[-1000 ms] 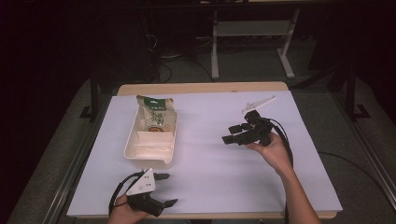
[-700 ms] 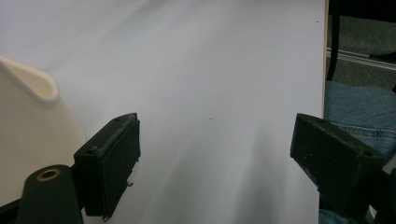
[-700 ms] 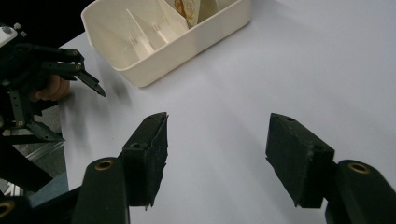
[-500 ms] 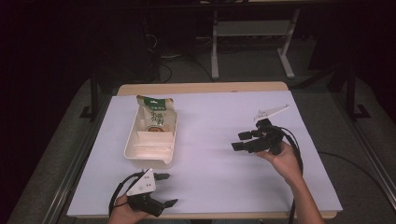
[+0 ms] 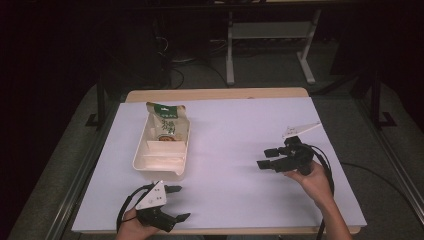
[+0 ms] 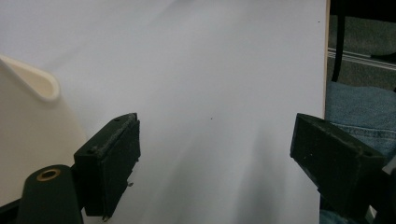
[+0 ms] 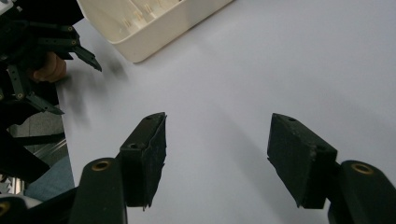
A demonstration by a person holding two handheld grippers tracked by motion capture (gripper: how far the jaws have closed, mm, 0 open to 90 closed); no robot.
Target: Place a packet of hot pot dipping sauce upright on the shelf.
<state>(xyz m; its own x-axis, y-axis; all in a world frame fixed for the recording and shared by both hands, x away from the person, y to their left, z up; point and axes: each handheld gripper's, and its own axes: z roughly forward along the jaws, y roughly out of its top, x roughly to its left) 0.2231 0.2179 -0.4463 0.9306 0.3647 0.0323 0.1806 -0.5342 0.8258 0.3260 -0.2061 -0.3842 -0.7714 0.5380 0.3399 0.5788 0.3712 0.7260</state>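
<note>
Nearest us, at the table's (image 5: 235, 130) front edge, our left gripper (image 5: 176, 203) rests with its jaws spread wide and nothing between them, just in front of the cream tray's (image 5: 159, 167) near corner. Farther out on the right, our right gripper (image 5: 264, 158) has its jaws apart and just been opening further, empty, aimed leftward toward the tray. Beyond, a green-topped snack bag (image 5: 166, 125) lies in the tray's far compartment.

Printed characters are carried on the green-topped packet (image 5: 167, 125) standing in the cream tray (image 5: 145, 167), but they cannot be read. No other lettering, number or sign is seen.
</note>
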